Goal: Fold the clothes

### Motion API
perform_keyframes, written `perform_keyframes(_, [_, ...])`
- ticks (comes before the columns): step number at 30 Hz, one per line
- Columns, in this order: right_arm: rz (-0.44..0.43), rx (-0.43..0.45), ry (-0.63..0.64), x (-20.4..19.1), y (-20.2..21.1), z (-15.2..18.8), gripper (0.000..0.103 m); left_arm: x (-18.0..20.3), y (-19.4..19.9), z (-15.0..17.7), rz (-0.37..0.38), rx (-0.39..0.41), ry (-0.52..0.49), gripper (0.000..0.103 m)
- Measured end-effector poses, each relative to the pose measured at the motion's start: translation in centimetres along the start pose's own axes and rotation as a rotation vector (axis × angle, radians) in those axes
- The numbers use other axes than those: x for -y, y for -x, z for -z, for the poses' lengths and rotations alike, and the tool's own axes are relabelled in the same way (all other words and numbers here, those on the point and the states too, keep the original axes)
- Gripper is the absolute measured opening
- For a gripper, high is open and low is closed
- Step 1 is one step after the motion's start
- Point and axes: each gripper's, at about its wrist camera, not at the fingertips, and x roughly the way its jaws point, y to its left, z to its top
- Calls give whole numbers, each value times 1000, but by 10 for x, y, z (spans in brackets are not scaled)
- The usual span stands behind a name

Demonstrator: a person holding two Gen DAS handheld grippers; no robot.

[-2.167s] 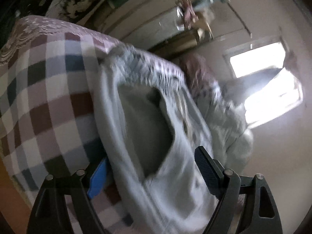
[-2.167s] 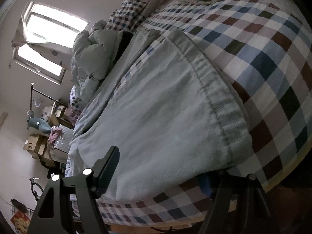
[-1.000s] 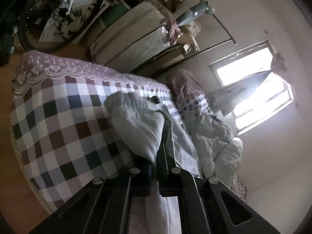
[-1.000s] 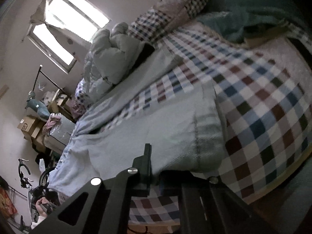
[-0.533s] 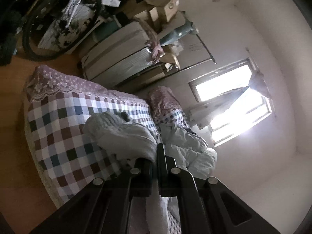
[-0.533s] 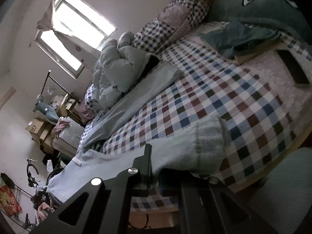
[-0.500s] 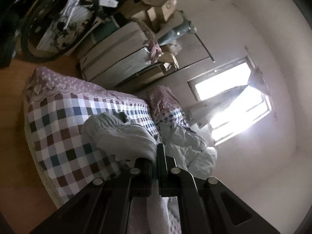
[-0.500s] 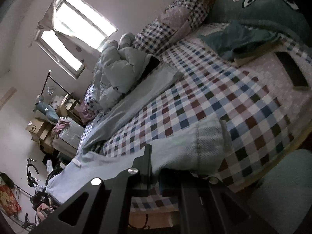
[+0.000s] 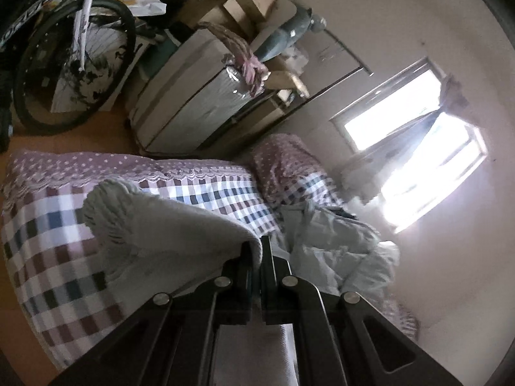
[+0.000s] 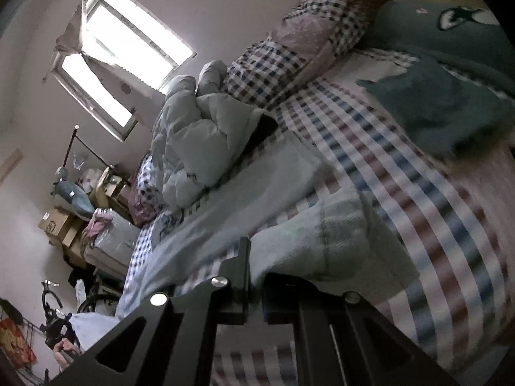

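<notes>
A pale grey-blue garment (image 9: 167, 225) lies across the checked bedspread (image 9: 48, 234), its ribbed end curled at the left. My left gripper (image 9: 256, 251) is shut on an edge of this cloth, which drapes over its fingers. In the right wrist view the same garment (image 10: 289, 225) stretches across the bed, its hemmed end near the camera. My right gripper (image 10: 256, 257) is shut on that end, lifted a little above the checked bedspread (image 10: 444, 251).
A pale puffy jacket (image 10: 199, 135) is heaped by the checked pillows (image 10: 289, 51) under the window (image 10: 128, 48). A teal blanket (image 10: 450, 90) lies at the head of the bed. A bicycle (image 9: 70, 64), cardboard boxes (image 9: 244, 3) and a wrapped cabinet (image 9: 193, 96) stand beyond the bed.
Both grippers closed on the garment's ends and lifted them off the bed. Since half a second ago both have dropped nearer the bedspread, the cloth spreading wider beneath them.
</notes>
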Motion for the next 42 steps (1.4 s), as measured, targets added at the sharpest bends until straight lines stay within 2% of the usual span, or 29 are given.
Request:
perform_keyframes(7, [37,-6,70,-28,-98,-86,4,35,-90,-18,-155,-16,-25,2])
perform_keyframes(17, [97,-105,162,-44,-260,-152,4,41,-225,-31,-365,-59,-46,2])
perform_keyframes(22, [148,-181,162,-42,-337,-170,4,42,-281,-32,-437,-97,-100,2])
perform_keyframes(28, [243,-265,163,-31,-413,-168,5,19,-353,-20,-526,-218,-169,3])
perform_keyframes(30, [268,-297,172,-24,-431,-163,7,10,-360,-16,-518,-240,-166,4])
perform_keyframes(31, [276,-303,184,-22,-437,-162,8,7,-360,-16,-499,-244,-164,11])
perform_keyframes(32, [278,-303,193,-20,-439,-160,11,7,-357,-16,-462,-241,-167,21])
perform_keyframes(33, [273,-298,200,-17,-437,-159,14,9,-352,-17,-416,-234,-170,46])
perform_keyframes(34, [264,-292,207,-15,-434,-159,24,11,-347,-18,-373,-225,-175,69])
perform_keyframes(35, [254,-291,214,-12,-430,-159,33,15,-339,-19,-338,-206,-181,78])
perform_keyframes(36, [243,-294,221,-8,-425,-159,35,20,-330,-20,-312,-183,-188,83])
perform_keyframes(39, [205,-282,226,1,-403,-162,50,36,-305,-22,-253,-152,-209,84])
perform_keyframes(40, [194,-279,229,3,-395,-164,61,41,-297,-21,-240,-146,-218,84])
perform_keyframes(41, [183,-276,232,5,-388,-166,82,49,-288,-16,-230,-142,-240,84])
perform_keyframes(42, [174,-273,221,9,-380,-166,89,57,-277,-9,-207,-143,-270,84])
